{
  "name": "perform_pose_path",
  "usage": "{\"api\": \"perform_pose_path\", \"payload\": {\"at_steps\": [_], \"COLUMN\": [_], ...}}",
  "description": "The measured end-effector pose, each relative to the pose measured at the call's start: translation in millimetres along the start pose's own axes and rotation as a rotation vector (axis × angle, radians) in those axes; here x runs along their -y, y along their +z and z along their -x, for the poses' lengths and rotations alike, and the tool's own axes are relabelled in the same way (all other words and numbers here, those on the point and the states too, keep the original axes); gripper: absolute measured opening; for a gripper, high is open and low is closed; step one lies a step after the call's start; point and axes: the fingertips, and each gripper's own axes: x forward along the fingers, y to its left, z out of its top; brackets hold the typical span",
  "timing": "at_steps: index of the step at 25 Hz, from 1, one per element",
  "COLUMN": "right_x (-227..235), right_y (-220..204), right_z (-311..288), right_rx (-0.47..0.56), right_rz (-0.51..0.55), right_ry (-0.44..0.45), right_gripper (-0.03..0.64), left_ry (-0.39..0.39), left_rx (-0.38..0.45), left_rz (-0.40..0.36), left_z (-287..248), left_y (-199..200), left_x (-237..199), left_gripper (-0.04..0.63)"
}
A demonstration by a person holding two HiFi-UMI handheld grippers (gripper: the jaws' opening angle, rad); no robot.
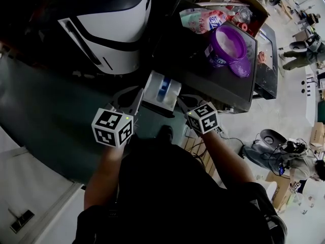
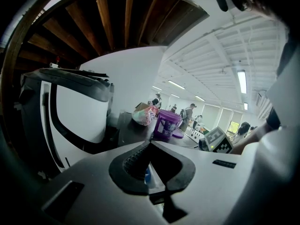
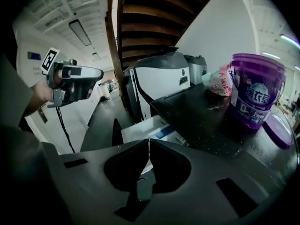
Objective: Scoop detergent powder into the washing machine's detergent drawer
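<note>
Overhead, brown wooden slats [image 2: 112, 22] fan out above a plain white wall [image 2: 136, 74]. Beyond them, a white beamed ceiling [image 2: 211, 46] carries lit strip lights [image 2: 242, 81]. Bright windows [image 2: 233, 125] line the far end. The floor [image 1: 284, 111] is pale, with cardboard boxes [image 1: 278, 189] and cables [image 1: 290, 147] lying near a dark surface [image 1: 203, 80].

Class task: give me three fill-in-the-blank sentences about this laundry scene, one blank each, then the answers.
The round plastic detergent tub and the flat lid beside it are both coloured ____.
The white detergent drawer of the white-and-black washing machine is pulled ____.
The tongs of the left gripper and the right gripper are both ____ and hold nothing.
Missing words: purple; out; shut.
</note>
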Motion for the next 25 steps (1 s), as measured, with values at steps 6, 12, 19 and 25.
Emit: {"api": "perform_pose_path", "payload": {"at_steps": [6,12,19,25], "right_x": [-6.3,-11.8,-14.0,-18.8], "right_y": [1.8,0.7,0.7,-0.6], "right_z": [-1.2,-4.7,-7.8,-9.6], "right_rx": [-0.033,-0.066,-0.091,-0.115], "right_rz": [0.129,0.259,0.37,0.448], "right_ry": [-0.025,-0.05,-0.073,-0.083], "right_gripper": [0.021,0.021,0.021,0.021], "left_ry": [0.007,0.011,0.014,0.014], "left_rx": [0.007,0.006,0.008,0.009], "left_rz": [0.006,0.011,0.014,0.018], "left_z": [4.3,6.9,8.3,11.4], "left_y": [-1.1,-3.1,-3.8,-5.0], "left_x": [-2.2,-5.2,-7.6,-9.1], "left_gripper": [0.003,0.003,0.003,0.003]}}
